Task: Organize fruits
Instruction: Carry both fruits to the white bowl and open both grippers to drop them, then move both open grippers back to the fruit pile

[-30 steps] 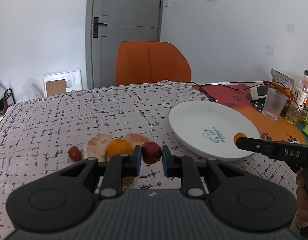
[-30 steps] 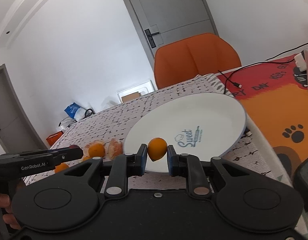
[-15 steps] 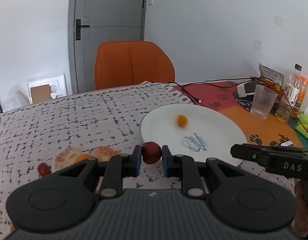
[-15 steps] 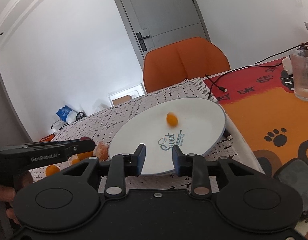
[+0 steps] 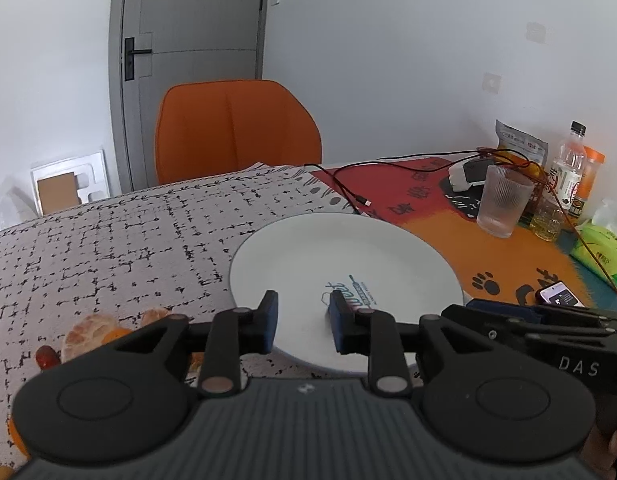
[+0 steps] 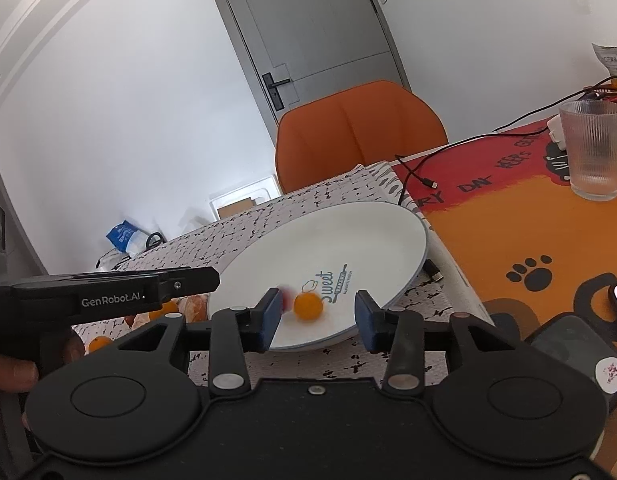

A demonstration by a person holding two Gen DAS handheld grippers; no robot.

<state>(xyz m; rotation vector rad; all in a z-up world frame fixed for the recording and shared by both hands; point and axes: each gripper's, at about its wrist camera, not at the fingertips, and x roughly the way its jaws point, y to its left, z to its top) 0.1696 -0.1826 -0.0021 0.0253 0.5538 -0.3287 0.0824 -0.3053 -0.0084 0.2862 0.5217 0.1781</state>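
On the cloth-covered surface, the round white plate holds a small orange fruit and a blurred red one, peeled mandarins wait outside, both grippers open, empty.

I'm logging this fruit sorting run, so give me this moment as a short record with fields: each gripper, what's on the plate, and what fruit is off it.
left gripper: open, nothing between its fingers, over the near rim of the plate
right gripper: open, empty, at the plate's near edge
white plate: on the patterned tablecloth, printed "Sweet"
on plate: small orange fruit; beside it a blurred red fruit, partly hidden by a finger
off plate: peeled orange segments and a small red fruit on the cloth
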